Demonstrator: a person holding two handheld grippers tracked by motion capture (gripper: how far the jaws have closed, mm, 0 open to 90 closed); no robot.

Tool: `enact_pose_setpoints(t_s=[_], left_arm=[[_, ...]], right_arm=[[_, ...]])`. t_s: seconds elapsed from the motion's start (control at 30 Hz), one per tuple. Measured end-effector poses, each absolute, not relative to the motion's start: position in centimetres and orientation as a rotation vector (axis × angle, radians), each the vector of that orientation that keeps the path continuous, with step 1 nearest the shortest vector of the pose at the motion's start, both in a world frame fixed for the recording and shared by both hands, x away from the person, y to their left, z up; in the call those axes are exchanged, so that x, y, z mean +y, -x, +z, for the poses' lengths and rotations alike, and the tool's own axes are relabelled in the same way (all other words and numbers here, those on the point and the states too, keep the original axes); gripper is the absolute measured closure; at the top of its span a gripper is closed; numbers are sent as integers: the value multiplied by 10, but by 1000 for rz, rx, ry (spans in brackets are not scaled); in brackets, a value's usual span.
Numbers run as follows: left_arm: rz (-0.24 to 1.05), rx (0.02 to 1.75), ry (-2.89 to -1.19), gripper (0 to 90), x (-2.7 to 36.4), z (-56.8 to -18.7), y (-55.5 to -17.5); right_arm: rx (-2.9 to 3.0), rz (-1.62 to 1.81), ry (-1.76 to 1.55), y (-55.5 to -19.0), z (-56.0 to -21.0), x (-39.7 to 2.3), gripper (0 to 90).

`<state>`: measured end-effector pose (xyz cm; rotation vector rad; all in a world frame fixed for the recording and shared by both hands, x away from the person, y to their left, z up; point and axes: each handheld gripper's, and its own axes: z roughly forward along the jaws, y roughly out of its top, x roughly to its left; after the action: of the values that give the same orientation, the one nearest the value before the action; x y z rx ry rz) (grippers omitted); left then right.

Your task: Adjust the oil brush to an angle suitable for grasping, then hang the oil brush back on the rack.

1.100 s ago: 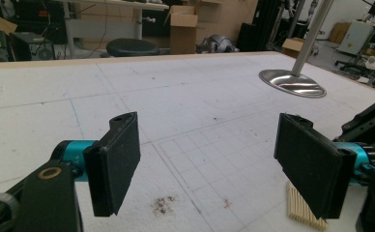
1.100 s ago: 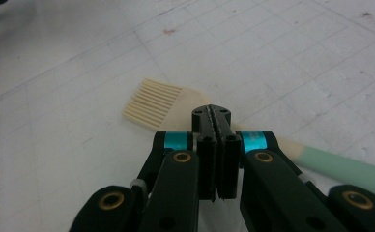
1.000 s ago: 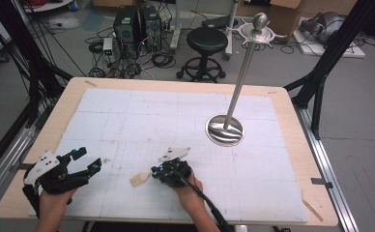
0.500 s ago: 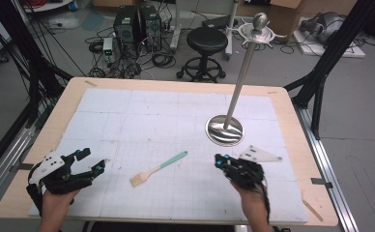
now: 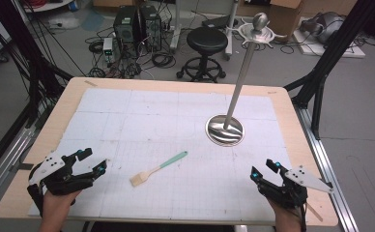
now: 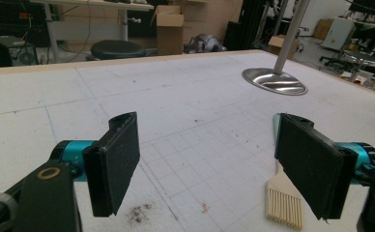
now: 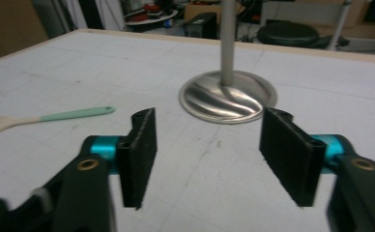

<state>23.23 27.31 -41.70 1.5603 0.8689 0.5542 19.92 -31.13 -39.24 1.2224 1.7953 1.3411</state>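
Right gripper [image 5: 265, 173]: jaws wide apart after just opening, nothing between them.
Left gripper [image 5: 91, 162]: jaws wide apart, empty.
Brush [image 5: 157, 168]: flat on mat [image 5: 176, 121], between grippers, nearer the left one, well apart from the right.
Stand [image 5: 225, 129]: ahead of right gripper.

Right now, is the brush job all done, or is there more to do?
The brush already lies flat on the table, near the tall stand. Nothing is in hand: the right hand-held gripper and the left hand-held gripper are both open, well apart from it. I can't see anything left.
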Motion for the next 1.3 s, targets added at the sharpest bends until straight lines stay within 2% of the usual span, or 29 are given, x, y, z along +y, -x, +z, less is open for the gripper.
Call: enact_pose_setpoints(t_s=[0.33, 1.07, 1.2, 1.3], left_arm=[[551, 876, -1554, 229, 274, -417, -230], [564, 914, -1628, 232, 269, -422, -234], [526, 916, -1636, 230, 266, -425, -235], [491, 907, -1664, 196, 256, -425, -240]], right_arm=[[1714, 1322, -1247, -194, -389, -320, 202], [1767, 1324, -1270, -197, -399, -317, 184], [1785, 1324, -1272, -200, -400, -315, 184], [1811, 1312, -1261, -202, -402, -313, 185]])
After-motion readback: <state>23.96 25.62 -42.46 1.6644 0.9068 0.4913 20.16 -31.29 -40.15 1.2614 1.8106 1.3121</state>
